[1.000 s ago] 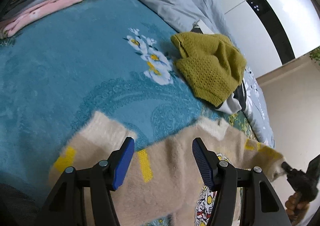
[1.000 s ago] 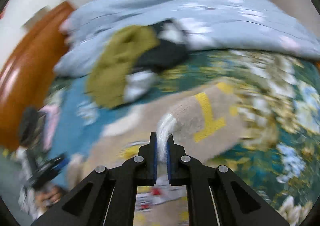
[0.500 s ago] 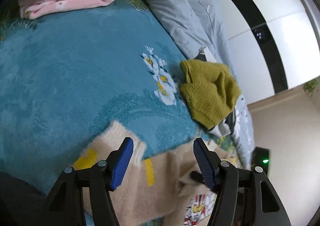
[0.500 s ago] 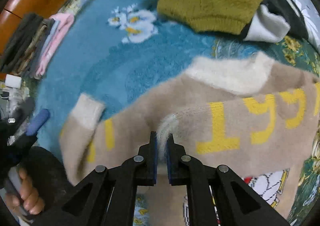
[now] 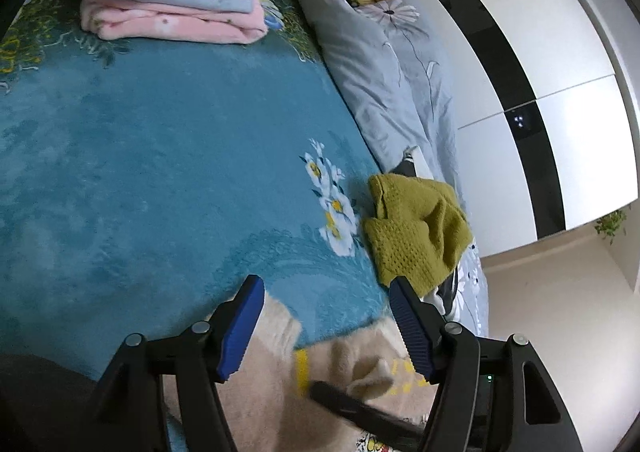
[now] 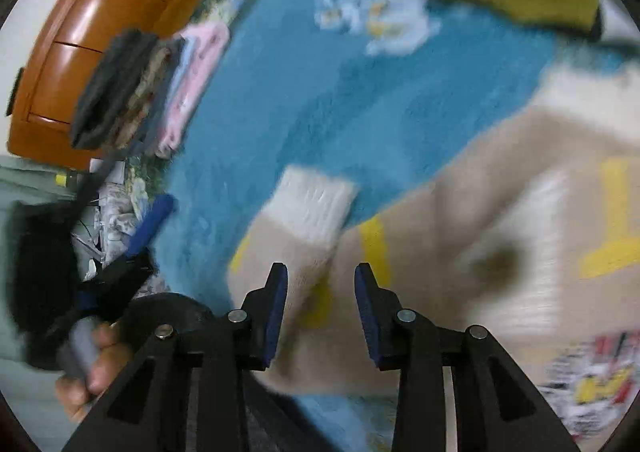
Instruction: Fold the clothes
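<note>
A beige fuzzy sweater [image 6: 460,252] with yellow marks and white cuffs lies on the teal blanket [image 5: 160,172]. One sleeve is folded over its body, the cuff [image 5: 372,376] lying loose on top. My right gripper [image 6: 322,292] is open above the other sleeve, near its white cuff [image 6: 312,208]. My left gripper [image 5: 324,316] is open and empty over the sweater's edge [image 5: 280,372]. The right gripper's dark finger shows in the left wrist view [image 5: 360,408]. The left gripper shows at the left of the right wrist view [image 6: 132,248].
A stack of folded clothes [image 5: 168,0] sits at the far corner of the bed. An olive knit sweater [image 5: 416,236] lies on dark and white garments beside a grey duvet [image 5: 384,64]. An orange headboard [image 6: 92,32] stands behind.
My right gripper carried the sleeve cuff across the sweater, then opened and let it go. The left gripper stayed open and tilted up toward the far side of the bed.
</note>
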A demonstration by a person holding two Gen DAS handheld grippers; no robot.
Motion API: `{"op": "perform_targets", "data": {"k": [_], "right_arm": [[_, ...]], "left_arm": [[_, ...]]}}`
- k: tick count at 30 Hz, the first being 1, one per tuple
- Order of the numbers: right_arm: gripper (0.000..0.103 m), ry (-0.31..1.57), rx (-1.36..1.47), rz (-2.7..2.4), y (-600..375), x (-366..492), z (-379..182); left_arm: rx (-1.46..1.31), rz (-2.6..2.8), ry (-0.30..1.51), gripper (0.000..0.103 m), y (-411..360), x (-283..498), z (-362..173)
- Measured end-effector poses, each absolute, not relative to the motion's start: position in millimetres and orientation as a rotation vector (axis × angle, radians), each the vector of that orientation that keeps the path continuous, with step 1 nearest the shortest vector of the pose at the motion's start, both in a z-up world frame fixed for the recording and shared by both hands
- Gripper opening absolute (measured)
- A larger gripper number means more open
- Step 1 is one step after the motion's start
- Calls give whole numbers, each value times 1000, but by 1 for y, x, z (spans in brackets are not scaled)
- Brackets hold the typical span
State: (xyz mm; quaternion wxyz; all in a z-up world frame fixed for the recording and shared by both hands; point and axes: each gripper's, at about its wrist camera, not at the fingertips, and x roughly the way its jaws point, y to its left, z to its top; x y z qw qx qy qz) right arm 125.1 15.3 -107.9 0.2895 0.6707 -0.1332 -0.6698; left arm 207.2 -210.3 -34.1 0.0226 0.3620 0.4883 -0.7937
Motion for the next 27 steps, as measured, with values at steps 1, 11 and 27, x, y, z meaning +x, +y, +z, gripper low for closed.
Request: {"op": "perform_targets", "data": {"k": [1, 11, 27], "right_arm": [[36, -391, 1826, -1764, 9, 125, -122], [10, -555, 1671, -1744, 8, 124, -87], [10, -573, 1283, -2666, 288, 109, 15]], "left_arm": [[1120, -2453, 1514, 69, -211, 208, -35], [1129, -2438, 1541, 69, -213, 209, -39], [1504, -2588, 1203, 70, -132, 169, -36]]}}
